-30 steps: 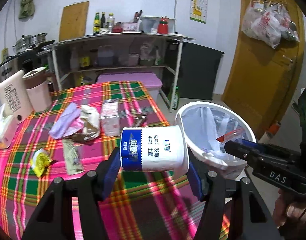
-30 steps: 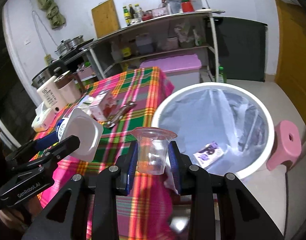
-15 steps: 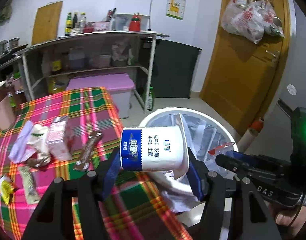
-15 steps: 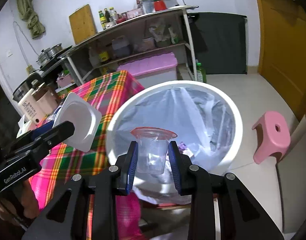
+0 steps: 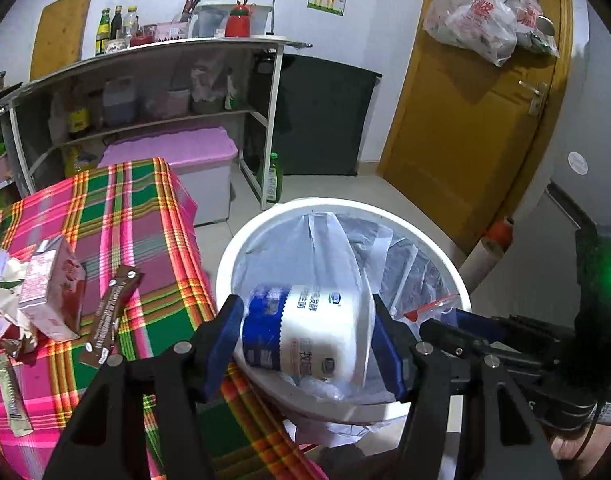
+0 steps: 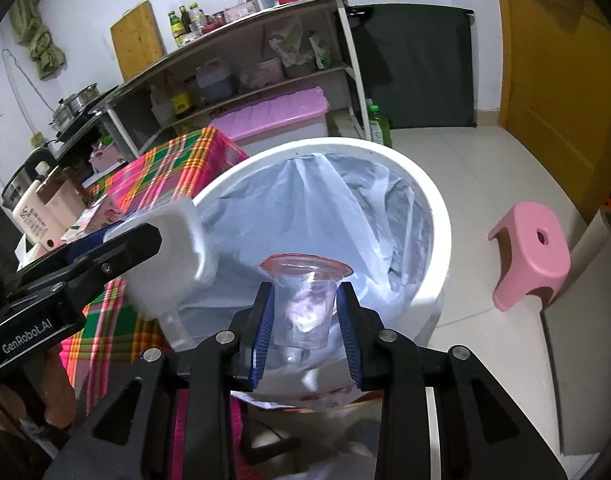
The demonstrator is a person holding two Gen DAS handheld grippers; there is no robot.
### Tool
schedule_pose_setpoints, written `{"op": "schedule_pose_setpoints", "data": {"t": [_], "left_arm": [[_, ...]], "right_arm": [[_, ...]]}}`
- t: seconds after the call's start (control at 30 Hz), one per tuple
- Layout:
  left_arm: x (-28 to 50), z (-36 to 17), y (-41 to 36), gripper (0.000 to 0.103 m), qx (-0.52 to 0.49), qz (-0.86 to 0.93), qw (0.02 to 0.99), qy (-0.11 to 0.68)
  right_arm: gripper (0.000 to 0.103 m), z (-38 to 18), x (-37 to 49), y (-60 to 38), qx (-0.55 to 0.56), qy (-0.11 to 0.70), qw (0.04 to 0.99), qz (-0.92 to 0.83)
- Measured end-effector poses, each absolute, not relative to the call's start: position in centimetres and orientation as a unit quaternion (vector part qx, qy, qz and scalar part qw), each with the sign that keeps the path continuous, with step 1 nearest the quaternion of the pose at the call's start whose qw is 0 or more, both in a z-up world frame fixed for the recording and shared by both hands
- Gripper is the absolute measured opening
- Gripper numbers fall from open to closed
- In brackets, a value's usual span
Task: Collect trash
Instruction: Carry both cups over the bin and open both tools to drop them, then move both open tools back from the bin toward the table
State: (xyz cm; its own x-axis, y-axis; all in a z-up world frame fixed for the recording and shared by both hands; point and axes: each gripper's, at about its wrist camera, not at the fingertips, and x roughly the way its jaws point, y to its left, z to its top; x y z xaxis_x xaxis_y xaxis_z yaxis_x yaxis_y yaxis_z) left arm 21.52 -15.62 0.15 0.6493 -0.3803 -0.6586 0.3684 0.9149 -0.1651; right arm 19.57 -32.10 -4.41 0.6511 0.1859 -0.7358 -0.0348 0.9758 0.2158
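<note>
My left gripper [image 5: 305, 316] is shut on a white and blue yogurt cup [image 5: 305, 332], which lies tilted and blurred between the pads, over the near rim of the white lined trash bin [image 5: 241, 248]. My right gripper [image 6: 305, 300] is shut on a clear plastic cup with a red rim [image 6: 303, 308] and holds it upright over the bin [image 6: 437, 216]. In the right wrist view the left gripper [image 6: 105, 248] and its yogurt cup [image 6: 165, 264] are at the bin's left edge. The right gripper [image 5: 445, 324] shows at the right of the left wrist view.
A table with a plaid cloth [image 5: 137, 208] stands left of the bin and carries a pink carton [image 5: 49, 284], a brown wrapper [image 5: 111, 316] and a sachet [image 5: 9, 392]. A pink stool [image 6: 533, 248] sits on the floor to the right. Shelves and a pink-lidded box [image 5: 173, 148] are behind.
Both grippers have swung with their cups from above the table to above the bin. The yogurt cup has tipped between the left pads.
</note>
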Motion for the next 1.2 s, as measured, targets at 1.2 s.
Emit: {"op": "schedule_pose_setpoints", "data": {"t": [1.2], "left_arm": [[14.0,3.7,-8.7,0.064,-0.022,-0.110,0.943,0.314]], "right_arm": [[0.044,-0.6,14.3,-25.0,0.038,0.371,0.916,0.145]]}}
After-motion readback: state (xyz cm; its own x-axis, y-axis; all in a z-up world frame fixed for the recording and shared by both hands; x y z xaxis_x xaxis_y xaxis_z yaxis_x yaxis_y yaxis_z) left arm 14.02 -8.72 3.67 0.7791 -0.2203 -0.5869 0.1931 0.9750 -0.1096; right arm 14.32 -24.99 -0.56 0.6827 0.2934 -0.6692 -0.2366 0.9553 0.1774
